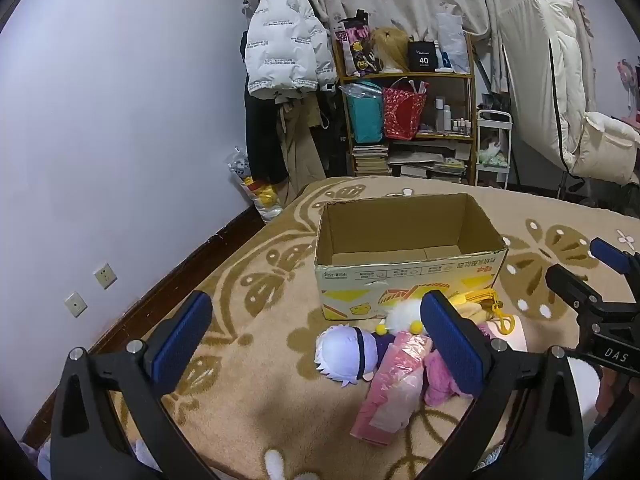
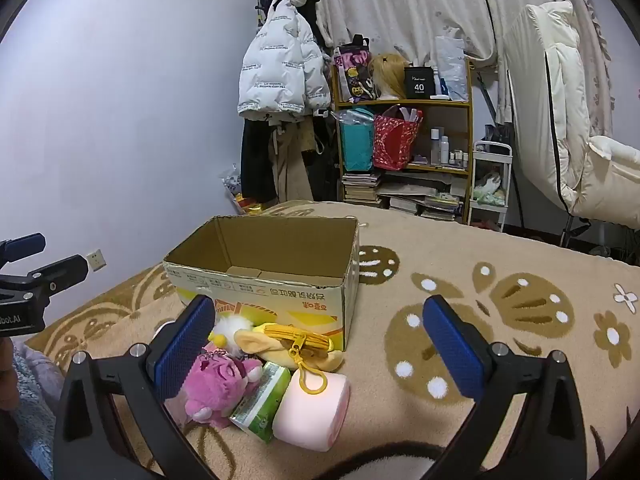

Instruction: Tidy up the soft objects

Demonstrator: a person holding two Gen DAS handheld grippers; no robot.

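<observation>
Beige patterned blanket (image 2: 500, 360) holds an empty cardboard box (image 2: 280, 300) at centre. Both grippers, left gripper (image 1: 316, 340) and right gripper (image 2: 320, 344), hover wide open. Best grasp the pink plush (image 2: 216, 384) squarely.

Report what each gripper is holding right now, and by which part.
Nothing is held. The left gripper and right gripper are both open above the soft toys, with nothing between their pads.

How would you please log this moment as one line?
left gripper: open, empty | right gripper: open, empty | open cardboard box: empty | pink plush toy: on blanket
</observation>
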